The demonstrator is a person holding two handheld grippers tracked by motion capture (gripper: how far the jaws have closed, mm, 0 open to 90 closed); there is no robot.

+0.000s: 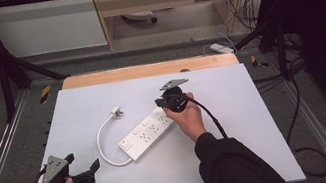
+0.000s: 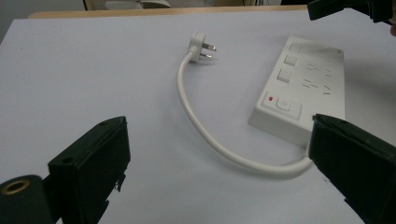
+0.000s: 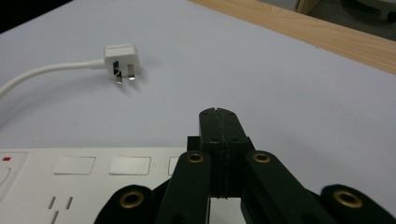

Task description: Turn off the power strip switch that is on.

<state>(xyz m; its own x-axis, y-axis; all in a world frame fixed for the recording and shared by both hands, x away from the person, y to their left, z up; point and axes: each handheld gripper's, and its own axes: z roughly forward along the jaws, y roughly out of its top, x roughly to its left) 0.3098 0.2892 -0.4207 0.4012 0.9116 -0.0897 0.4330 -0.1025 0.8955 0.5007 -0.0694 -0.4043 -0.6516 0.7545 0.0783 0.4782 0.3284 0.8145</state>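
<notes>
A white power strip (image 1: 145, 134) lies slantwise at the middle of the white table, its short white cable (image 1: 103, 145) looping left to a loose three-pin plug (image 1: 116, 113). My right gripper (image 1: 159, 103) hovers over the strip's far end with its jaws shut on nothing; in the right gripper view the shut gripper (image 3: 218, 114) sits above the strip (image 3: 70, 182), with the plug (image 3: 120, 58) beyond. My left gripper (image 1: 82, 162) rests near the front left corner, wide open and empty. In the left gripper view the open gripper (image 2: 217, 126) frames the cable (image 2: 196, 116), strip (image 2: 303, 79) and plug (image 2: 201, 44).
The white table top (image 1: 238, 124) has a wooden strip (image 1: 147, 70) along its far edge. A black metal frame (image 1: 5, 73) surrounds the table. Dark cables (image 1: 308, 147) lie on the floor at the right, with a white adapter (image 1: 222, 48) behind the table.
</notes>
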